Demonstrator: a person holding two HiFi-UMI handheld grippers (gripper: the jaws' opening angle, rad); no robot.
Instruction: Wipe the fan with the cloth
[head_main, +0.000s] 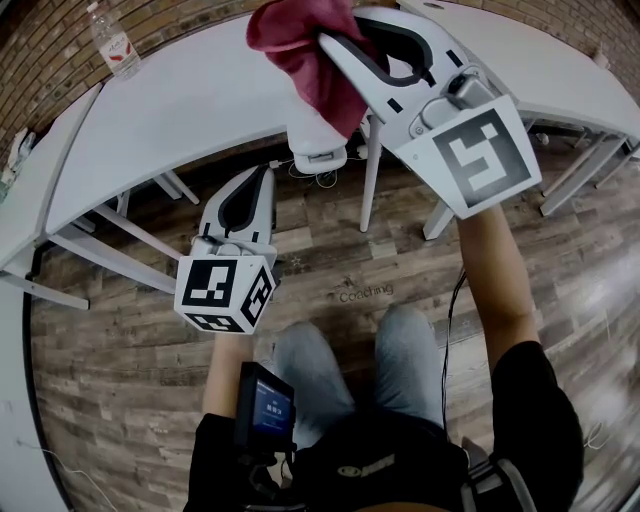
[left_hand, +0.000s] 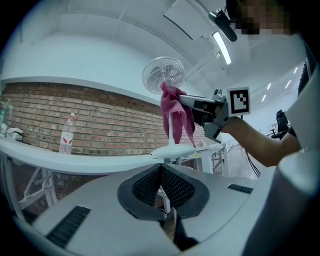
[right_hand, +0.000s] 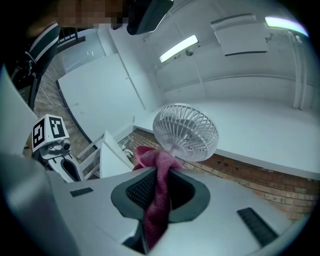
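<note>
A small white fan stands on the white table (head_main: 190, 100); its round grille head (left_hand: 162, 74) sits on a thin post above an oval base (left_hand: 172, 152). From the head view only the fan's lower white body (head_main: 318, 140) shows below the dark red cloth (head_main: 300, 45). My right gripper (head_main: 332, 36) is shut on that cloth and holds it against the fan's post just under the head (right_hand: 186, 132); the cloth (right_hand: 157, 200) hangs down between the jaws. My left gripper (head_main: 262, 172) is shut on nothing, low in front of the table edge, pointing at the fan base.
A clear plastic water bottle (head_main: 112, 40) stands at the table's far left by the brick wall (left_hand: 100, 125). White table legs (head_main: 372, 175) and cables lie on the wood floor under the table. Another white table (head_main: 560, 70) runs to the right.
</note>
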